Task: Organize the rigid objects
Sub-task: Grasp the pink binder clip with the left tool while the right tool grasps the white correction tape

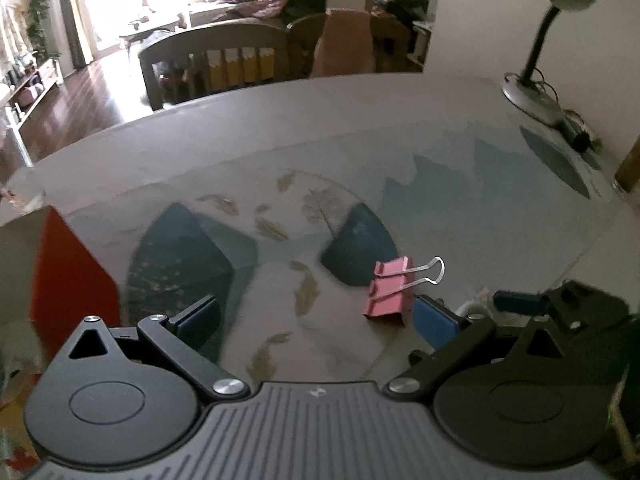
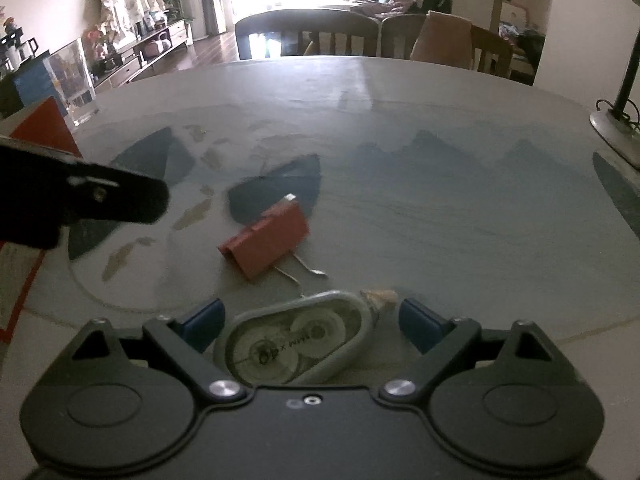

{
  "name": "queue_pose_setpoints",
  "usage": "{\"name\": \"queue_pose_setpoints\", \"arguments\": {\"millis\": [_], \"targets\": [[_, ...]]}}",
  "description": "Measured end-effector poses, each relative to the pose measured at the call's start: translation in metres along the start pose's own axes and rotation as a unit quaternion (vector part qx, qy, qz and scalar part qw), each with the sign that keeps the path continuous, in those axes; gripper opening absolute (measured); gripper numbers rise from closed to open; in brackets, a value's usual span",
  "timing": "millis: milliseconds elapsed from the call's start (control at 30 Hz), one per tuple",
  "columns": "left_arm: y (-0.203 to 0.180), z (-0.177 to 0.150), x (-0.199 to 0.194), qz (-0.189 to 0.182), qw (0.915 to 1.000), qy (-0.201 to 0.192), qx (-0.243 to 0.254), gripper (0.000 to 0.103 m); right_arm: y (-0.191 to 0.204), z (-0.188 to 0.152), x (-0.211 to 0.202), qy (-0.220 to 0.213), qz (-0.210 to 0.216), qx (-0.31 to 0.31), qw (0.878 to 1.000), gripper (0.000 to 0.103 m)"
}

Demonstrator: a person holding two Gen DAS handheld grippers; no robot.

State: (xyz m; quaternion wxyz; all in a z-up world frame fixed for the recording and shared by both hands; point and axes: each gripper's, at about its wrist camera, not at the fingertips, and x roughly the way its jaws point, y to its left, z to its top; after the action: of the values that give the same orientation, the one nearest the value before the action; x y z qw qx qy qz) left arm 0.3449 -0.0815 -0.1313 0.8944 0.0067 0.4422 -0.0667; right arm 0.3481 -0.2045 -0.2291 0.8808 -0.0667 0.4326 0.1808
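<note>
Pink binder clip (wire handles), oval tape dispenser, both grippers' jaws apart

1. Setting was a home, an open dining and living room.
2. Round grey table with printed blue-and-tan cloth; dark wooden slat-backed chairs stood behind it.
3. Cushioned sofa draped with throws; low wooden sideboard; dark wood floor.
4. Black gooseneck desk lamp on the table.
</note>
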Motion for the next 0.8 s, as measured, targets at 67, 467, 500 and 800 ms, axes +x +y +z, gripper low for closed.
{"name": "queue_pose_setpoints", "arguments": {"millis": [67, 467, 500, 800], "targets": [[-0.006, -0.002, 0.008, -0.008, 0.9999, 0.005, 0.007, 0.103, -0.006, -0.005, -0.004, 0.0, -0.003, -0.016, 1.0, 0.089], [-0.032, -0.004, 0.046, -0.033, 0.9993, 0.006, 0.019, 0.101, -0.028, -0.013, -0.014, -0.008, 0.007, -0.034, 0.999, 0.066], [-0.033, -0.003, 0.048, -0.038, 0.9992, 0.004, 0.016, 0.099, -0.029, -0.013, -0.014, -0.009, 0.007, -0.035, 0.999, 0.062], [-0.034, 0.002, 0.064, -0.066, 0.9977, 0.013, -0.012, 0.061, -0.036, -0.012, -0.015, -0.012, 0.017, -0.039, 0.999, 0.058]]}}
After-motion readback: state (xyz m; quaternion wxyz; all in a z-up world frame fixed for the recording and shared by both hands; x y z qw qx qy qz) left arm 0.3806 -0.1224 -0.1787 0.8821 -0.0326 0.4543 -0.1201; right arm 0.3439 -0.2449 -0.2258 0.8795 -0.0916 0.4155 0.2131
